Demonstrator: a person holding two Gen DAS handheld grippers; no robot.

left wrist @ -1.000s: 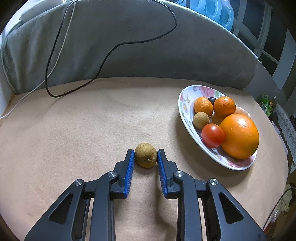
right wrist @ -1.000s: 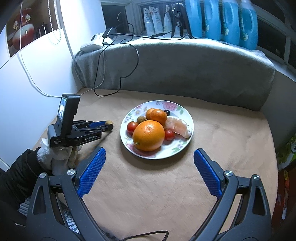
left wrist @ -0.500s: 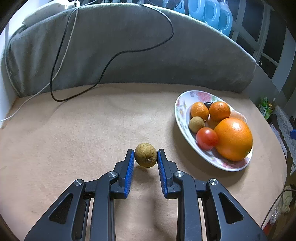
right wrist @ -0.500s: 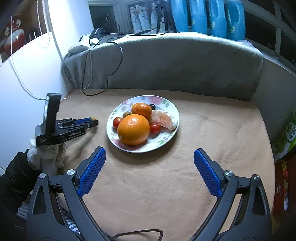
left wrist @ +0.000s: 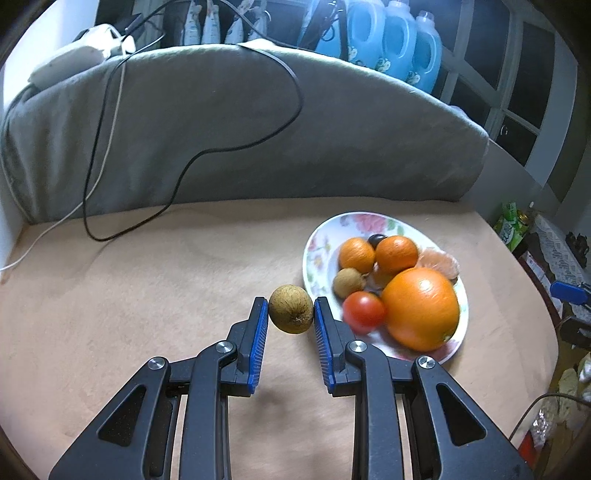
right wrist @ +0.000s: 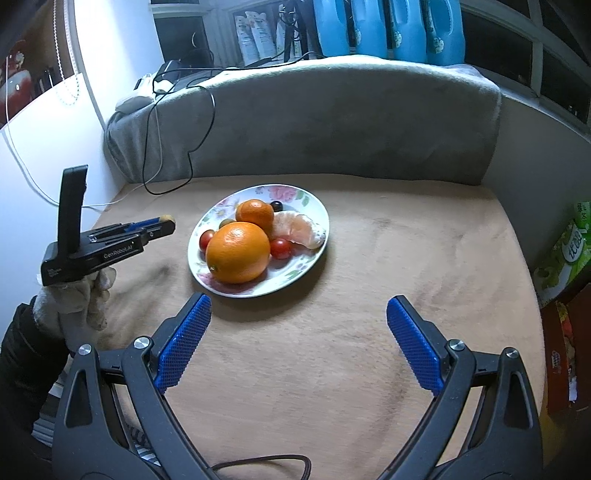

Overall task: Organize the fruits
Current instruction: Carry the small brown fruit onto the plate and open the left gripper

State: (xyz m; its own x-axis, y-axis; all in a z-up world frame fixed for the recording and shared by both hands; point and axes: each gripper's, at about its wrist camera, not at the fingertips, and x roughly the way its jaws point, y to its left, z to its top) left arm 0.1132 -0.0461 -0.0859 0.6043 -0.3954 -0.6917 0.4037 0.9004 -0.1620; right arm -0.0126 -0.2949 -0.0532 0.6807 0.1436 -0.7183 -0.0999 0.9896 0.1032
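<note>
Brown and rough-skinned, the small round fruit (left wrist: 291, 309) sits clamped between the blue pads of my left hand-held gripper (left wrist: 290, 314), lifted clear of the tan tabletop (left wrist: 147, 295), just left of the flowered plate (left wrist: 317, 254). On that plate lie a big orange (left wrist: 421, 308), two mandarins, a tomato (left wrist: 364, 312) and a peeled segment cluster. My right hand-held gripper (right wrist: 297, 326) hangs near the plate's near rim with its jaws spread wide, nothing between them.

Fruits (right wrist: 238, 252) lie on plate (right wrist: 317, 206), cushion (right wrist: 332, 122) behind, bottles (right wrist: 388, 26) beyond.
</note>
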